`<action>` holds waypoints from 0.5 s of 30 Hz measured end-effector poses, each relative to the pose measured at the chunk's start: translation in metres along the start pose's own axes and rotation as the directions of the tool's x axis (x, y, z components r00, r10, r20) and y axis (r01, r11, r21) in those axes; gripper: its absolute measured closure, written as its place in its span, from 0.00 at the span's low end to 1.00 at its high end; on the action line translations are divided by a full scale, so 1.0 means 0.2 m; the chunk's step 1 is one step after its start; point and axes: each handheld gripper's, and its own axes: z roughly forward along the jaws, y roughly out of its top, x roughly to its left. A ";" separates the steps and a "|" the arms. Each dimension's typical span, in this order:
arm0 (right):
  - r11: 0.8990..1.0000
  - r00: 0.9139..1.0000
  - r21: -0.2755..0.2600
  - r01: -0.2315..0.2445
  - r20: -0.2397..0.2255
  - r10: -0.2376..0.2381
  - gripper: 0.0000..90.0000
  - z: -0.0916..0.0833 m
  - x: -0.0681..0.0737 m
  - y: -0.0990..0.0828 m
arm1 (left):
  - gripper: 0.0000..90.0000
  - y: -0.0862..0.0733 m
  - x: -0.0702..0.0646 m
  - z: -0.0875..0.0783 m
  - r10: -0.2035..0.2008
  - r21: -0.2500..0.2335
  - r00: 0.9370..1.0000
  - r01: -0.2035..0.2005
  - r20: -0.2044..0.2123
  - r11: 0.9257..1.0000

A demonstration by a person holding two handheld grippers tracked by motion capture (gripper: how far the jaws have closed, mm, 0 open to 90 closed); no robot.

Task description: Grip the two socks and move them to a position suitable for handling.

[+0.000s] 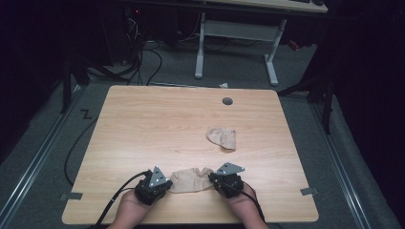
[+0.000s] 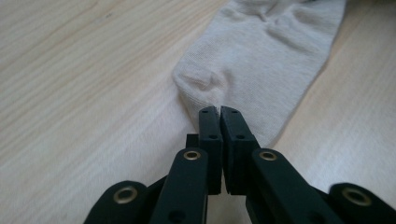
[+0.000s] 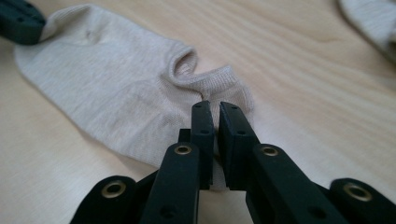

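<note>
A: Where does the sock lie?

B: A beige sock (image 1: 191,179) lies flat on the wooden table (image 1: 143,129), near the front edge, stretched between the two grippers. In the right gripper view its opening curls up just ahead of the jaws; in the left gripper view the rounded end sits at the jaw tips.

A: Left gripper?

B: The left gripper (image 2: 219,112) has its jaws together, pinching the edge of the sock's end. Cloth visibly meets the tips. In the high view it sits at the sock's left end, held in the person's left hand (image 1: 129,205).

A: Right gripper?

B: The right gripper (image 3: 211,106) has its jaws nearly closed, clamped on the sock's edge just beside the opening. A narrow slit shows between the pads. The person's right hand (image 1: 243,202) holds it at the sock's right end.

A: Anything else on the table?

B: A second sock (image 1: 222,137), same beige, lies crumpled farther back and to the right, well apart from the first. A round grey hole (image 1: 227,101) sits near the far edge. Beyond the table stands a white-legged desk (image 1: 239,33) on grey carpet.
</note>
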 end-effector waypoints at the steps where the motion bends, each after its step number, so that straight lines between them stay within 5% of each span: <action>1: 1.000 1.000 -0.002 0.016 -0.004 -0.016 0.92 -0.01 0.02 -0.01 | 0.97 -0.01 -0.01 -0.01 -0.002 0.006 1.000 0.002 0.006 1.000; 6: 0.999 1.000 -0.027 0.030 -0.008 -0.030 0.87 -0.06 0.06 -0.02 | 0.89 -0.01 -0.01 -0.05 -0.007 0.005 1.000 0.007 0.010 1.000; 8: 0.998 1.000 -0.060 0.002 0.027 0.000 0.84 -0.08 0.02 -0.02 | 0.80 -0.01 0.00 -0.06 -0.053 -0.035 0.999 0.053 0.010 0.998; 15: 0.996 0.989 -0.085 -0.034 0.142 0.046 0.81 -0.10 -0.11 -0.03 | 0.63 -0.02 0.11 -0.11 -0.063 -0.128 0.998 0.061 -0.014 0.990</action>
